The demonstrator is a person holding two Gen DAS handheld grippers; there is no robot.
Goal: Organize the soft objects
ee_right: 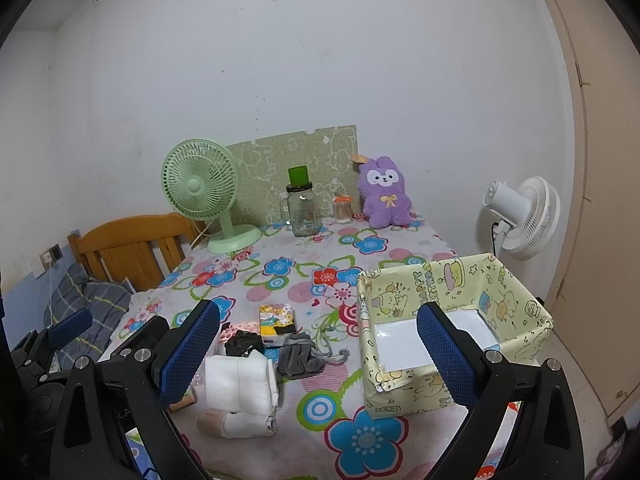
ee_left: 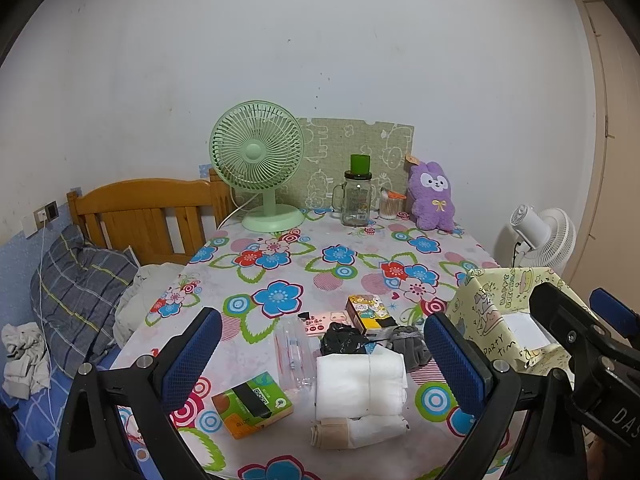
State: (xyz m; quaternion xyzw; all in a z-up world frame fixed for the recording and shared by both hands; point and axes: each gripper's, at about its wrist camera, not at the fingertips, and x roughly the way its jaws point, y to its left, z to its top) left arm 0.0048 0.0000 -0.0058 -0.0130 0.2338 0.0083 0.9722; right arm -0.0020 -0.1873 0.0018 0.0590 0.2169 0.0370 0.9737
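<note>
A folded white towel (ee_left: 360, 386) lies near the front of the floral table, with a rolled beige-and-white cloth (ee_left: 358, 432) in front of it. A black cloth bundle (ee_left: 344, 340) and a grey sock bundle (ee_left: 410, 344) lie just behind. My left gripper (ee_left: 324, 368) is open and empty, above the towel. My right gripper (ee_right: 318, 356) is open and empty, between the towel (ee_right: 240, 384) and the yellow cartoon box (ee_right: 460, 280). The grey bundle (ee_right: 300, 356) and rolled cloth (ee_right: 236, 424) show there too. A purple plush rabbit (ee_left: 432, 196) stands at the back.
A green fan (ee_left: 258, 160), glass jar (ee_left: 356, 200) and cotton-swab pot (ee_left: 390, 204) stand at the back. A green-orange packet (ee_left: 252, 404), clear plastic wrapper (ee_left: 294, 356) and tissue packs (ee_left: 366, 312) lie among the cloths. A bed (ee_left: 80, 280) is left, a white fan (ee_right: 520, 216) right.
</note>
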